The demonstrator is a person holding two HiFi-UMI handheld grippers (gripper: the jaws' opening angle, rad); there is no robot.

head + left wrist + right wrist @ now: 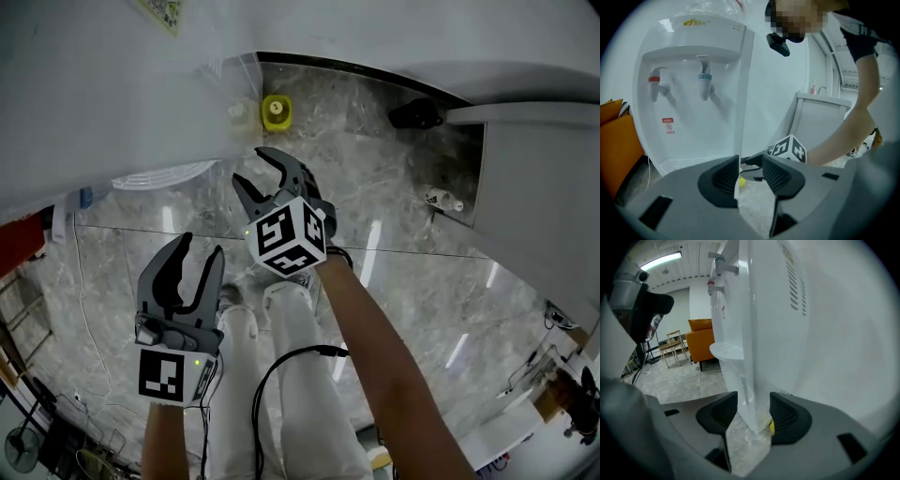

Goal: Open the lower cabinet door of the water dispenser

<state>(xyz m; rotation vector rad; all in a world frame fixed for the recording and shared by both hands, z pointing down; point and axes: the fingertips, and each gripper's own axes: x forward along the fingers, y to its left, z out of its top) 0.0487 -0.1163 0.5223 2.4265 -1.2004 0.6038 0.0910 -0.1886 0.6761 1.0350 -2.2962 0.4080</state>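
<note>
Dispenser: the white water dispenser (693, 70) stands by the wall, right in front of both tongs. Its lower front sits behind the left gripper's body, so I can't pick out the door.
Left gripper (750, 176): jaws apart, nothing in them.
Right gripper (752, 413): jaws wide. The dispenser's side corner lines up in the gap, pads not on it.
Floor: small yellow thing (276, 112) at the dispenser's foot, black gadget (415, 114) off to the right.
Beside it: orange sofa (701, 341).
</note>
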